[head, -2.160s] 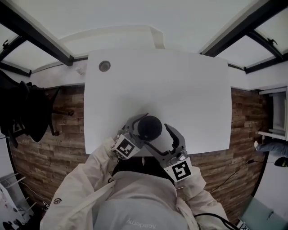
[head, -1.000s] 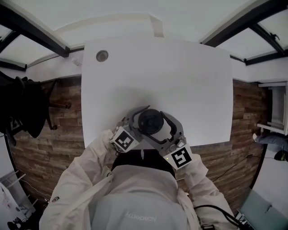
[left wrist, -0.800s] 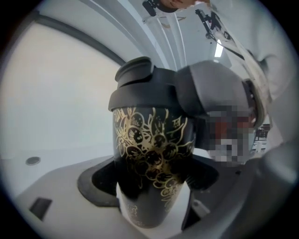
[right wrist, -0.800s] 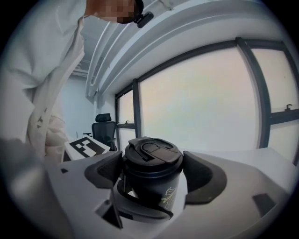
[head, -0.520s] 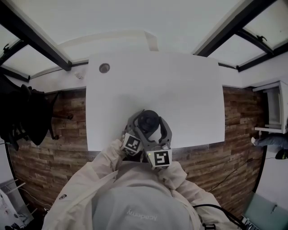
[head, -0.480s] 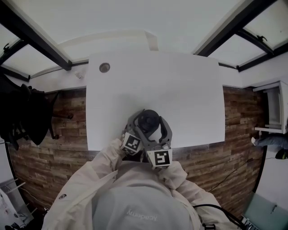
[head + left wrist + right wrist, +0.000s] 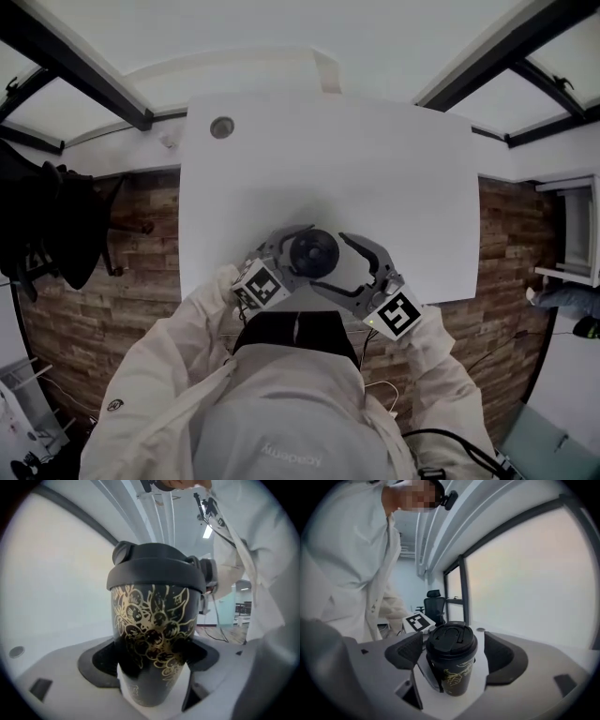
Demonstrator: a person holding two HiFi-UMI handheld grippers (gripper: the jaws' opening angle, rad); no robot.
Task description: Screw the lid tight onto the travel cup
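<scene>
White rectangular surface (image 7: pixel 375 169) fills the mid of the head view, over brown wood-plank floor (image 7: pixel 131 309). Small round grey grommet (image 7: pixel 222 127) sits in the surface's 11 o'clock corner. Dark garment (image 7: pixel 52 225) hangs off at 9 o'clock. Black-framed window wall (image 7: pixel 525 573) shows behind the surface in the right gripper view, w/ a black office chair (image 7: pixel 435 603) in the bkgd.

Black tapered travel cup w/ gold flower print (image 7: pixel 154 639) stands upright on the surface near its 6 o'clock edge, right in front of the person in a white coat (image 7: pixel 281 403). Black plastic lid w/ flip tab (image 7: pixel 157 571) sits on top of the cup & looks level.

Left tool (image 7: pixel 151 667) comes in from approx. 8 o'clock of the cup. Its jaws are spread wide & clamped on the lower cup body, dark pads pressed to both sides. Its marker cube (image 7: pixel 260 284) lies btwn cup & person.

Right tool (image 7: pixel 454 654) is at approx. 4 o'clock of the cup, jaws wide apart, gripping nothing. Cup & lid stand btwn its two pads in the right gripper view, w/ a clear gap to the 3 o'clock pad. The 9 o'clock pad is close beside the lid; contact can't be told. Its marker cube (image 7: pixel 397 313) is at the surface's 6 o'clock edge.
</scene>
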